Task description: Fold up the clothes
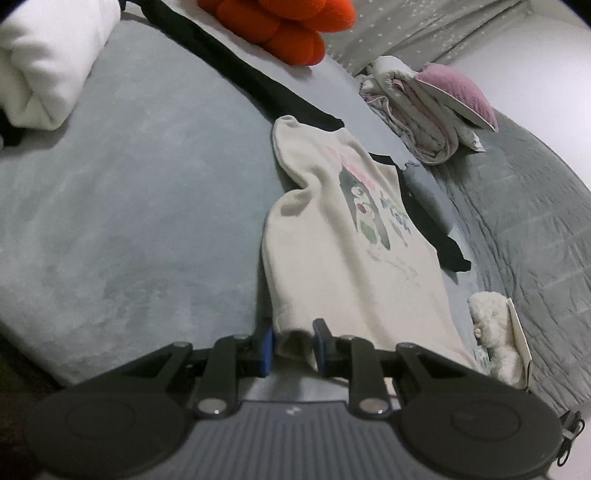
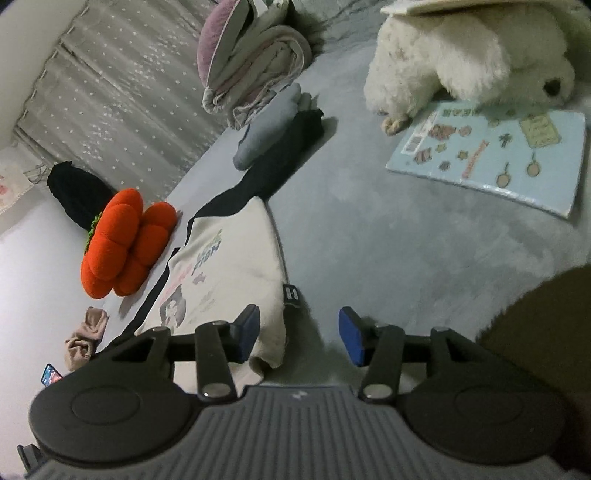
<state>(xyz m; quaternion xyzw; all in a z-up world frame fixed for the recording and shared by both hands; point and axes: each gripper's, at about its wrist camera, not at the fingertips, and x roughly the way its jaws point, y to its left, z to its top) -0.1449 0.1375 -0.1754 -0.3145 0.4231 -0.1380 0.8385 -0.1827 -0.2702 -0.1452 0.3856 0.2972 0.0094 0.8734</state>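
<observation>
A cream T-shirt with a cartoon print [image 1: 343, 229] lies lengthwise on the grey bed cover, with black trim at its far end. My left gripper [image 1: 293, 345] has its blue pads on either side of the shirt's near hem, and a fold of the cream cloth sits between them. In the right wrist view the same shirt [image 2: 229, 266] lies to the left. My right gripper [image 2: 299, 336] is open at the shirt's near right corner, its left pad over the cloth, nothing held.
An orange plush cushion [image 1: 280, 26] and a folded white cloth [image 1: 48, 59] lie at the far end. A folded quilt stack [image 1: 424, 107], rolled grey and black garments [image 2: 280, 136], a white plush toy [image 2: 461, 59] and a light blue booklet [image 2: 495, 155] lie to the right.
</observation>
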